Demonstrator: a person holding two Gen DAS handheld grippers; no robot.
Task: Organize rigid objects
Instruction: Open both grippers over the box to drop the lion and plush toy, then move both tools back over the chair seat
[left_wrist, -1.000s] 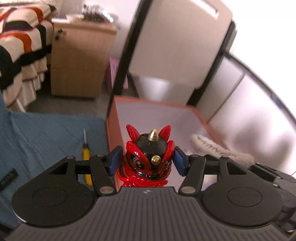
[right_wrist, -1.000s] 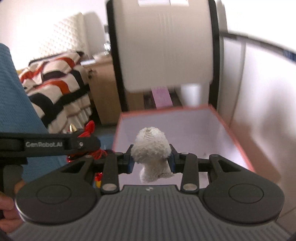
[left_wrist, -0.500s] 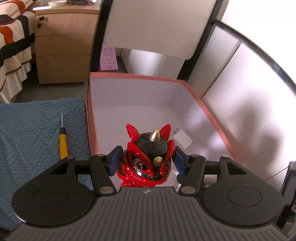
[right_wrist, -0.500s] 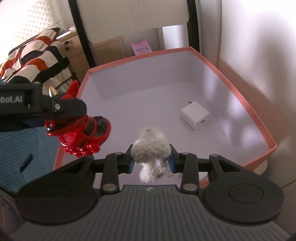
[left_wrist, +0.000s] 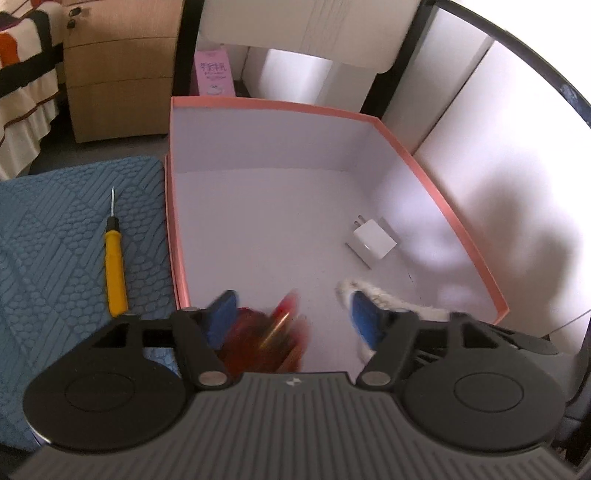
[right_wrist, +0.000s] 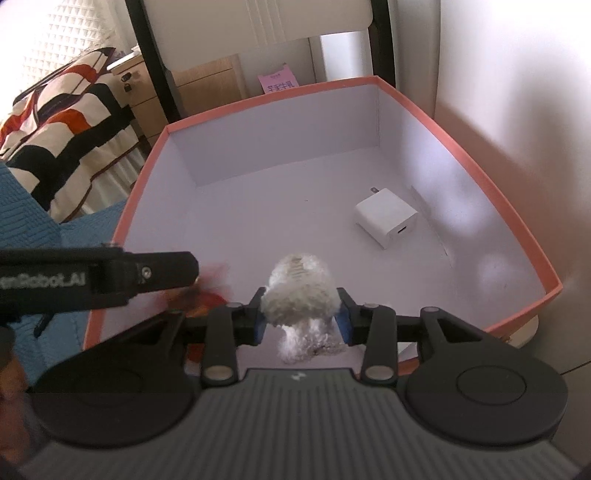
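My left gripper (left_wrist: 293, 319) is open over the near end of the pink-rimmed box (left_wrist: 258, 105). The red and black lion figurine (left_wrist: 266, 336) is a blur falling between and below its jaws. My right gripper (right_wrist: 300, 313) is shut on a white fluffy toy (right_wrist: 301, 291) above the box's near edge (right_wrist: 517, 206). A white plug charger (left_wrist: 373, 243) lies on the box floor at the right; it also shows in the right wrist view (right_wrist: 386, 216). The left gripper (right_wrist: 92, 280) reaches in from the left in the right wrist view, with the red figurine (right_wrist: 203, 299) blurred below it.
A yellow screwdriver (left_wrist: 115, 258) lies on the blue quilted mat (left_wrist: 55, 240) left of the box. Behind stand a wooden drawer cabinet (left_wrist: 118, 66), a striped bed (right_wrist: 62, 110) and a black-framed white chair back (left_wrist: 303, 26). A white wall (right_wrist: 517, 92) borders the right.
My left gripper opened and let go of the lion figurine, which drops into the box. Both grippers tilted down further over the box. The right gripper keeps hold of the fluffy toy.
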